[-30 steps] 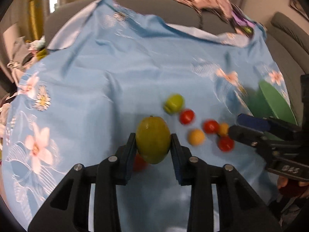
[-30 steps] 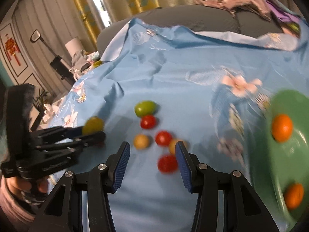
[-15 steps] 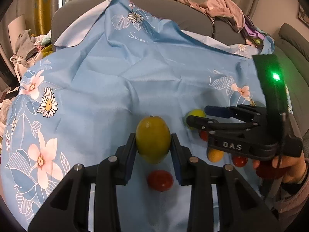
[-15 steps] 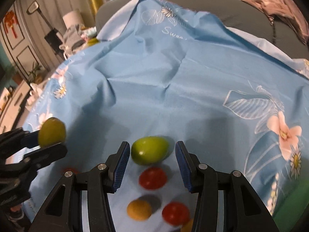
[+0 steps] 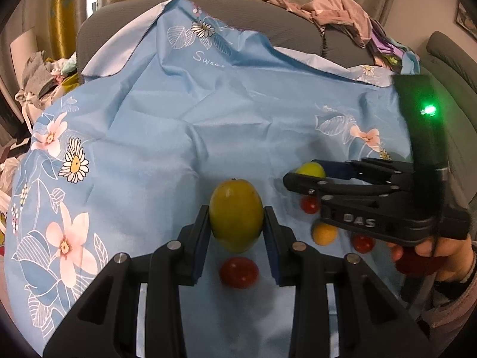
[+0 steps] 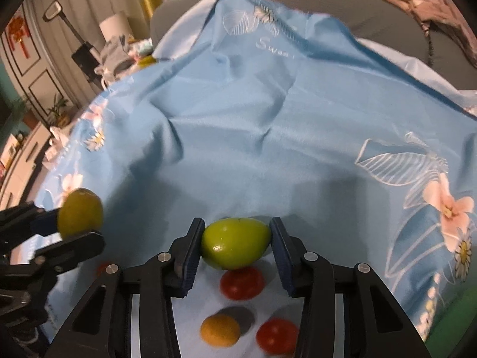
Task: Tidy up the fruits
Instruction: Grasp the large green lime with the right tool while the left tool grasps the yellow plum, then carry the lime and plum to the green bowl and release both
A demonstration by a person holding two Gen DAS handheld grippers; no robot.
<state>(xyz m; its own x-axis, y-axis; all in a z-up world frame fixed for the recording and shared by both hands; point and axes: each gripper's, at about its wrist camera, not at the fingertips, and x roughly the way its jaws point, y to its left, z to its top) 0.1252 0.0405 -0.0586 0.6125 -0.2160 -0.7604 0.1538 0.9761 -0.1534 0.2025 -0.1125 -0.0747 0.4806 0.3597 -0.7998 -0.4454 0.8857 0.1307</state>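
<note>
Right wrist view puts the right gripper [image 6: 235, 246] low over the blue floral cloth [image 6: 268, 137], its jaws just closing around a green fruit [image 6: 235, 243] that lies crosswise between the blue pads; the left pad touches it, while at the right pad I cannot tell whether any gap remains, so the grip looks nearly made rather than firm. The fruit rests on the cloth, and taking it by its long ends probably keeps it from rolling out. Just behind it lie a red tomato [image 6: 242, 282], an orange fruit [image 6: 220, 329] and another red one [image 6: 275, 338], loose and still to be sorted. Left wrist view shows the left gripper [image 5: 236, 226] clamped on a yellow-green fruit [image 5: 236, 219], held clear above the cloth, seemingly waiting so both go together. A red tomato [image 5: 239, 272] lies beneath it.
</note>
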